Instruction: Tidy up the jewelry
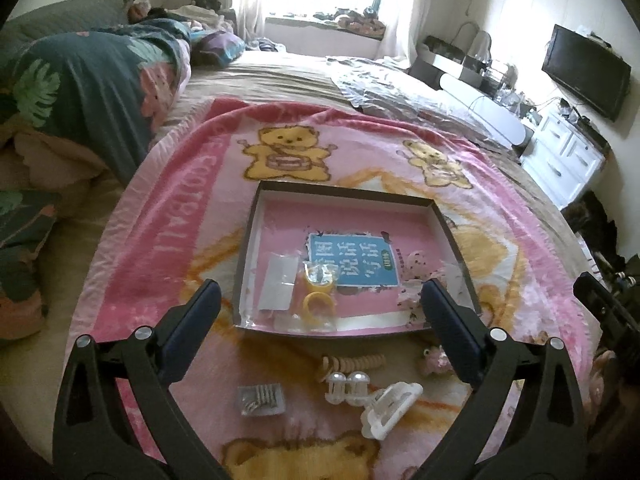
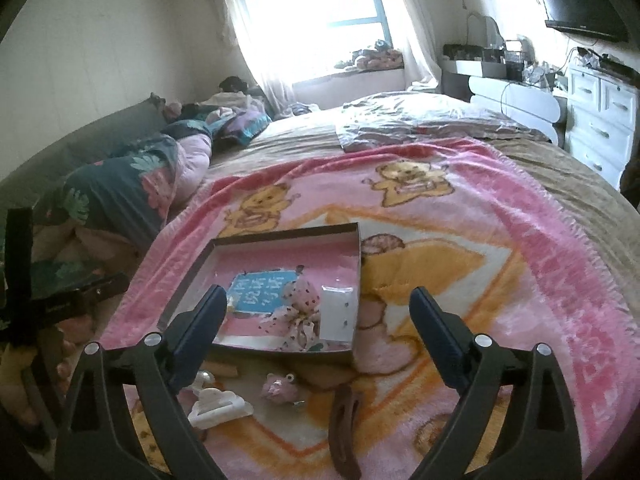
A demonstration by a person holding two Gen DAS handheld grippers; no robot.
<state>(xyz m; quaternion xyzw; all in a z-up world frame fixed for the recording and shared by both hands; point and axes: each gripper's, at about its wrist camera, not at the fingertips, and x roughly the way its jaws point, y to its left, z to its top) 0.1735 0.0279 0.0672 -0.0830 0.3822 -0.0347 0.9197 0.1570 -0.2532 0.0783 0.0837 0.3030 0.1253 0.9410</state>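
A shallow dark-rimmed box [image 1: 344,194] [image 2: 280,234] with a pink floor lies on the pink bear blanket. In it lie yellow rings in a clear bag [image 1: 318,290], a clear packet [image 1: 278,282], a dotted fabric bow [image 2: 300,306] and a white card [image 2: 338,314]. In front of the box lie a white claw clip [image 1: 390,406] [image 2: 216,406], two clear bead clips [image 1: 346,386], a beige spiral tie [image 1: 352,362], a small bag of pins [image 1: 260,400], a pink pig charm [image 2: 278,388] and a brown hair clip [image 2: 344,430]. My left gripper [image 1: 320,304] and right gripper [image 2: 314,308] are open and empty above these items.
The pink blanket [image 1: 168,240] covers a bed. A floral duvet [image 1: 80,92] is heaped at the left. A plastic sheet [image 1: 400,92] lies further back. A white dresser [image 2: 600,120] and a wall TV [image 1: 586,70] stand to the right.
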